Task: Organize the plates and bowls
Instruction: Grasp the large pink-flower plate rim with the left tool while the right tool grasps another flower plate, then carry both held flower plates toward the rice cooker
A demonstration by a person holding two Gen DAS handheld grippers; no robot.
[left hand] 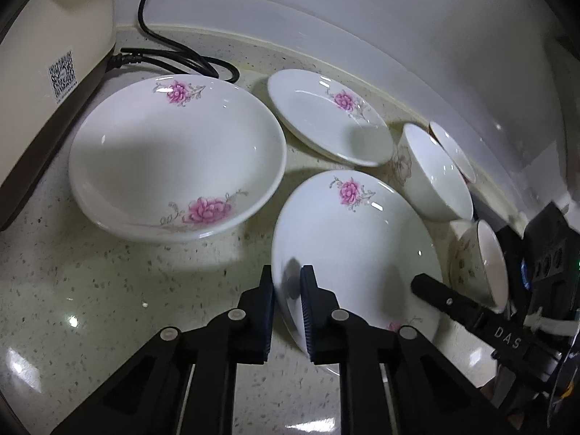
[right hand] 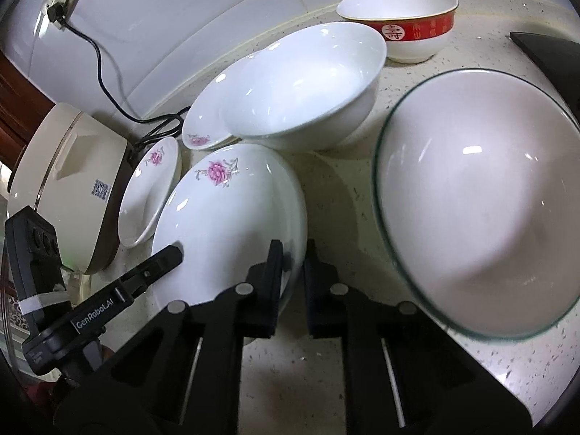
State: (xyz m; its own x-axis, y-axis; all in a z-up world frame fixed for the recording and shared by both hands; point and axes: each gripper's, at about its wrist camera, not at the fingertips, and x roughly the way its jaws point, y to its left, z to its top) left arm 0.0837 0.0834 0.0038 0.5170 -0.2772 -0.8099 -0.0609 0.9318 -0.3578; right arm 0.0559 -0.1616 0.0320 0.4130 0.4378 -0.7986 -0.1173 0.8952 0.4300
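Note:
A white plate with pink flowers point(left hand: 355, 239) is held at both sides: my left gripper point(left hand: 288, 290) is shut on its left rim and my right gripper point(right hand: 293, 264) is shut on its right rim point(right hand: 235, 210). A larger flowered plate point(left hand: 177, 159) lies to the left on the counter and a smaller flowered plate point(left hand: 326, 116) lies behind. The right wrist view shows a plain white bowl point(right hand: 308, 87) resting on that smaller plate point(right hand: 206, 119), a red-banded bowl point(right hand: 398, 18) at the back, and a glass-rimmed bowl point(right hand: 482, 199) to the right.
A cream rice cooker point(left hand: 47, 72) stands at the left with its black cord point(left hand: 174, 54) along the wall. Bowls point(left hand: 431, 174) crowd the right side in the left wrist view. The speckled counter point(left hand: 108, 290) lies in front.

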